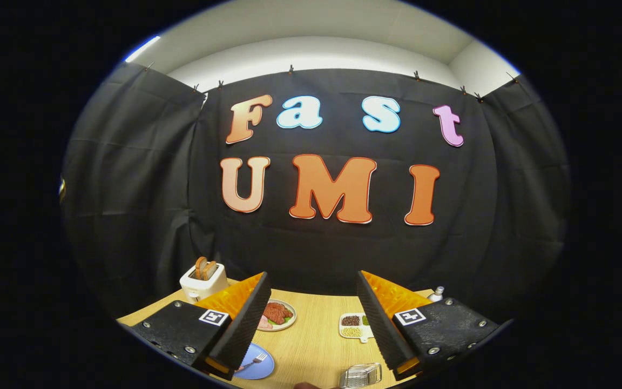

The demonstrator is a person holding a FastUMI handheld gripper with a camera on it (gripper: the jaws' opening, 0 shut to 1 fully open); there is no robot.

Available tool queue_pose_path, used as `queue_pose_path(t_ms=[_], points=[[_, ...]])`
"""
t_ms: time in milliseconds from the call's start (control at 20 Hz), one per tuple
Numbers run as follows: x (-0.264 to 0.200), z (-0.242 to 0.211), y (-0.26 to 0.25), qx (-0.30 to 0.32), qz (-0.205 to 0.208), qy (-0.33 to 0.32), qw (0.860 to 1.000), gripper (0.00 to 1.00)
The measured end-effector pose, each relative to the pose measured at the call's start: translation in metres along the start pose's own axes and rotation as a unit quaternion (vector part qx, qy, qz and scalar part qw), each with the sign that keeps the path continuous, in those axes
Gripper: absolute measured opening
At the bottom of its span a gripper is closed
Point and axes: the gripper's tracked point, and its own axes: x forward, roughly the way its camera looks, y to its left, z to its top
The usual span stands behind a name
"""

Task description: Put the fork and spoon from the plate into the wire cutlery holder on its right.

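Now fork (258,359) lies tines away; jaws spread, empty.

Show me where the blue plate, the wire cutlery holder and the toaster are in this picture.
blue plate (261,369): gripper view, bare part of the plate beside the fork.
wire cutlery holder (361,375): gripper view, its front wire wall.
toaster (203,284): gripper view, its white front side.

No word, brand or number could be read on anything on the table (316,335). The gripper (312,278), its fingers spread wide on nothing, bore a square coded marker (214,317) at seven o'clock and a twin marker (409,316) at five o'clock.
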Motion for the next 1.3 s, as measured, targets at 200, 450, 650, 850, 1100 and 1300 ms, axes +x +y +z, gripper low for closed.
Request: queue_pose_path(t_ms=[200,450,650,850,1100,1300], points=[[0.000,-0.015,0.020,0.004,0.017,0.021,1.000,0.96],[0.002,-0.035,0.043,0.000,0.031,0.045,0.999,0.96],[0.002,-0.057,0.058,-0.002,0.033,0.070,0.997,0.96],[0.000,-0.078,0.074,-0.001,0.033,0.098,0.995,0.96],[-0.005,-0.108,0.097,-0.006,0.034,0.142,0.989,0.96],[-0.008,-0.141,0.115,-0.002,0.033,0.192,0.981,0.96]])
